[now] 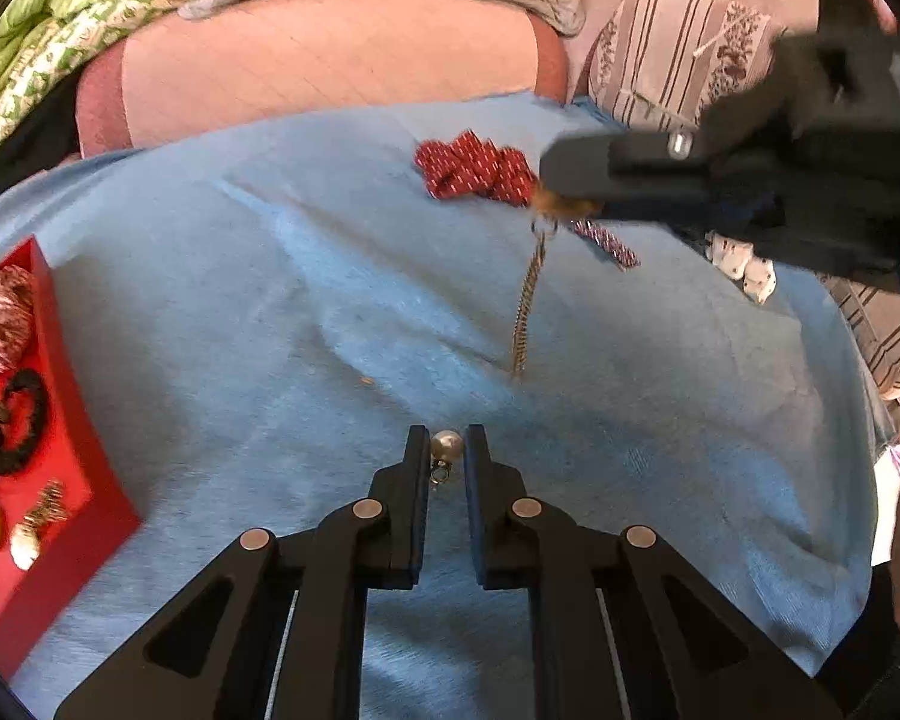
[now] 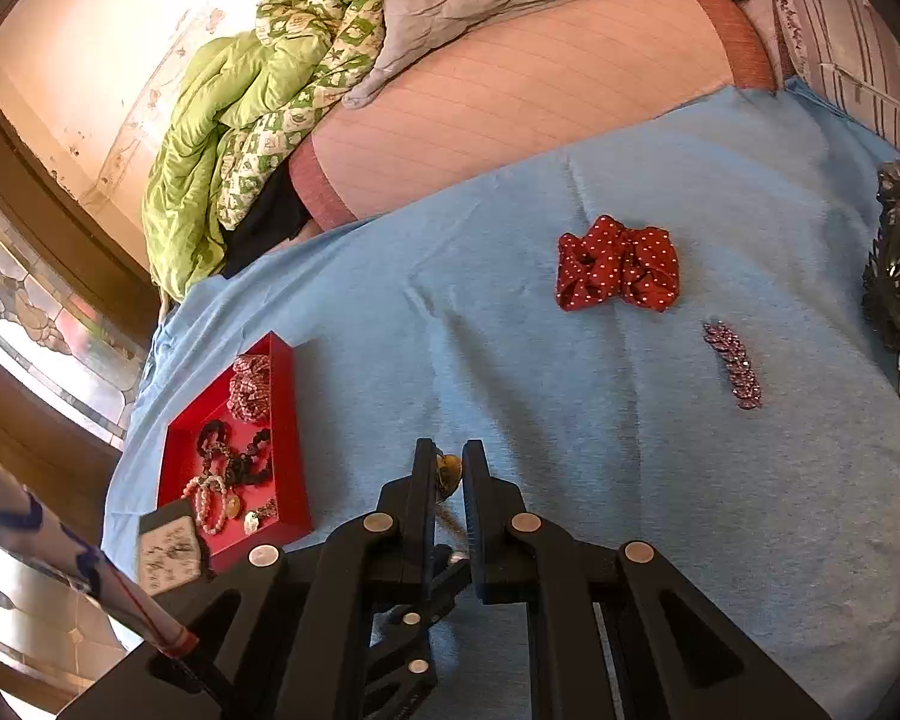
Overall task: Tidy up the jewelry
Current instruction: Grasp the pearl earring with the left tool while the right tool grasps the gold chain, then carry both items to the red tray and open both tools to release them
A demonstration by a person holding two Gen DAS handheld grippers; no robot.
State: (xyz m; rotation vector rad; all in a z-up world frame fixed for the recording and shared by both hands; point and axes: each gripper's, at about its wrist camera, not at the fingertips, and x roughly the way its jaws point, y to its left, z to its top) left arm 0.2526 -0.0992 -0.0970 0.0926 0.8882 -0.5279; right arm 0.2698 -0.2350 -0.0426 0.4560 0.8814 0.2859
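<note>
My left gripper (image 1: 447, 450) is shut on a small silver ball earring (image 1: 446, 447) with a ring below it, low over the blue cloth (image 1: 270, 330). My right gripper (image 2: 448, 468) is shut on a golden-brown pendant (image 2: 449, 471); in the left wrist view the right gripper (image 1: 561, 198) holds it aloft and a striped feather-like tail (image 1: 528, 306) hangs down to the cloth. The red tray (image 2: 291, 420) lies at the left, holding scrunchies, black and pink bead strings and small earrings. It also shows in the left wrist view (image 1: 60, 360).
A red polka-dot scrunchie (image 2: 618, 270) and a purple sparkly hair clip (image 2: 733, 366) lie on the cloth at right. A dark ornate frame (image 2: 897, 252) stands at the right edge. A pink pillow (image 2: 510, 102), green quilt (image 2: 240, 114) and grey blanket lie behind.
</note>
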